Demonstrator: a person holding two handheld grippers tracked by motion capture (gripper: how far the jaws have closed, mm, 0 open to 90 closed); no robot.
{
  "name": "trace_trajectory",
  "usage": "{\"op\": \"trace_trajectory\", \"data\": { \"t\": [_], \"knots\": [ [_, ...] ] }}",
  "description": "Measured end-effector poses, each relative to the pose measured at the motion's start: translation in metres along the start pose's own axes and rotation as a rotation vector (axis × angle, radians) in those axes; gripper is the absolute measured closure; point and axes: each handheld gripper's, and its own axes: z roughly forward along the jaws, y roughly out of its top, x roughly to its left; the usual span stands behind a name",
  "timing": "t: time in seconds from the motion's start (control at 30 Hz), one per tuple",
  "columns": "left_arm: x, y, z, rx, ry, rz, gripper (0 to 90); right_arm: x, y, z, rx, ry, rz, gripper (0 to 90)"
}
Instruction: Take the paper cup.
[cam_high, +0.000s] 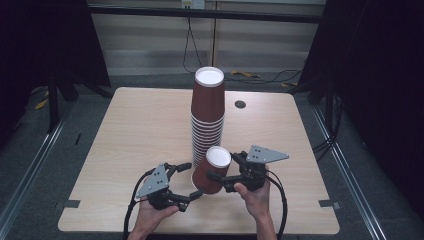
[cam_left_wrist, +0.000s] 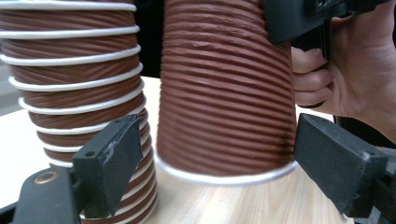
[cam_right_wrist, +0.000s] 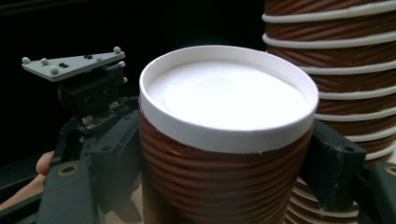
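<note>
The right gripper (cam_high: 220, 176) clamps the upside-down brown cup (cam_high: 211, 171) near the table's (cam_high: 125, 130) front edge. The left gripper (cam_high: 191, 181) stands loose around its rim, visible in the left gripper view. Behind, touching, rises the cup stack (cam_high: 207, 112). No writing is readable.

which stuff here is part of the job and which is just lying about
In the job:
- single upside-down brown ribbed paper cup
- tall stack of upside-down brown ribbed paper cups
- right gripper, shut on the single cup
- left gripper, jaws either side of its rim

Lying about:
- black cables on the floor
- yellow floor markers
</note>
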Motion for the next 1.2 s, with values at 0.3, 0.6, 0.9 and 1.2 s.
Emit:
{"op": "trace_trajectory", "data": {
  "t": [0.3, 0.6, 0.9, 1.2],
  "knots": [
    [-0.001, 0.002, 0.009, 0.011, -0.011, 0.007, 11.3, 0.002, -0.003, 0.006, 0.002, 0.016, 0.001, 22.7],
    [-0.002, 0.001, 0.017, 0.031, -0.014, 0.002, 6.6, 0.006, -0.005, 0.014, 0.005, 0.047, 0.007, 22.7],
    [-0.002, 0.0, 0.019, 0.022, -0.016, 0.003, 8.1, 0.007, -0.006, 0.017, 0.002, 0.057, 0.003, 22.6],
    [0.0, 0.001, 0.02, 0.049, -0.027, 0.001, 9.9, 0.007, -0.007, 0.017, 0.005, 0.05, 0.005, 22.0]
  ]
}}
